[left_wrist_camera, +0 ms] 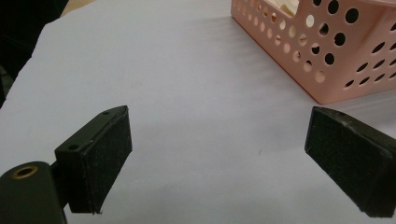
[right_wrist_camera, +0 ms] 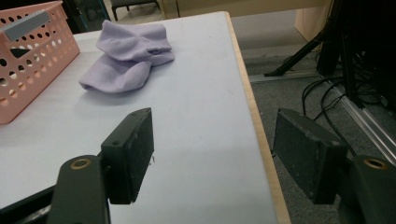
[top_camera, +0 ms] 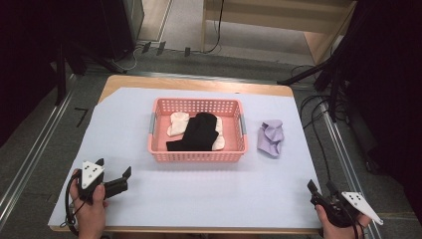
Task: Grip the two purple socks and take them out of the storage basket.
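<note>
We see even overhead light on the bright table (top_camera: 199, 194), soft shadows under the basket (top_camera: 198, 155), dark surroundings at both side edges, and slight softness throughout.

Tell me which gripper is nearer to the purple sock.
Right. The right gripper sits at the table's near right edge, with the purple sock ahead of it and slightly left. The left gripper is at the near left, across the pink basket from the sock.
</note>
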Demonstrator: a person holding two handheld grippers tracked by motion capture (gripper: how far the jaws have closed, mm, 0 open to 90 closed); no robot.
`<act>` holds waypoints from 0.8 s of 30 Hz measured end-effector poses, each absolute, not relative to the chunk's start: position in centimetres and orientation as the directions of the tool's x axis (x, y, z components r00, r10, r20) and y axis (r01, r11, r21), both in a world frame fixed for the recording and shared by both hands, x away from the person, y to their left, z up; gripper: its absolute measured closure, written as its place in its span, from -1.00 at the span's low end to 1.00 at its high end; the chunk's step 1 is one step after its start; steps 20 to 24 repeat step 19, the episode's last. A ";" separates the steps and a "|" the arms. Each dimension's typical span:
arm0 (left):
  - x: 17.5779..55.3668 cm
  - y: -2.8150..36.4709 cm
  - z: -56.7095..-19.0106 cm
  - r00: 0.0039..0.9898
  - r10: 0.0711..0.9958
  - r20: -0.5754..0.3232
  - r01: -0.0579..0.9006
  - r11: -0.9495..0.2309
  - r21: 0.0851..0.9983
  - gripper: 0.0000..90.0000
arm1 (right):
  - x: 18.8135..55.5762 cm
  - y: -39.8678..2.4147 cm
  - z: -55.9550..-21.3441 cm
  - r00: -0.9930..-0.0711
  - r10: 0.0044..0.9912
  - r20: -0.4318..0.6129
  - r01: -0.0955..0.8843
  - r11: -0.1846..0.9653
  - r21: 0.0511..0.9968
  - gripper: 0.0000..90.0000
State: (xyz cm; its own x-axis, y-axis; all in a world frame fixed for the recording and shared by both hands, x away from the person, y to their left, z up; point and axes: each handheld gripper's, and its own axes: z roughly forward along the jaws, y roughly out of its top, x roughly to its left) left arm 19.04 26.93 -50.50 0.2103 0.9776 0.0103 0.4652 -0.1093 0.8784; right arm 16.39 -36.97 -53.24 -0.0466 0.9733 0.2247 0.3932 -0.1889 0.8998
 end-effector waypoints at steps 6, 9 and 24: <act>19.1 26.8 -50.5 0.211 0.977 0.012 0.463 -0.111 0.879 -0.82 | 15.9 -37.0 -54.8 -0.054 0.976 0.210 0.398 -0.172 0.901 -0.34; 19.1 26.8 -50.5 0.211 0.977 0.022 0.468 -0.120 0.876 -0.82 | 16.0 -36.7 -55.2 -0.054 0.977 0.209 0.407 -0.169 0.898 -0.33; 19.0 26.8 -50.5 0.207 0.978 0.027 0.458 -0.121 0.881 -0.82 | 15.5 -36.3 -54.4 -0.027 0.972 0.235 0.379 -0.208 0.902 -0.29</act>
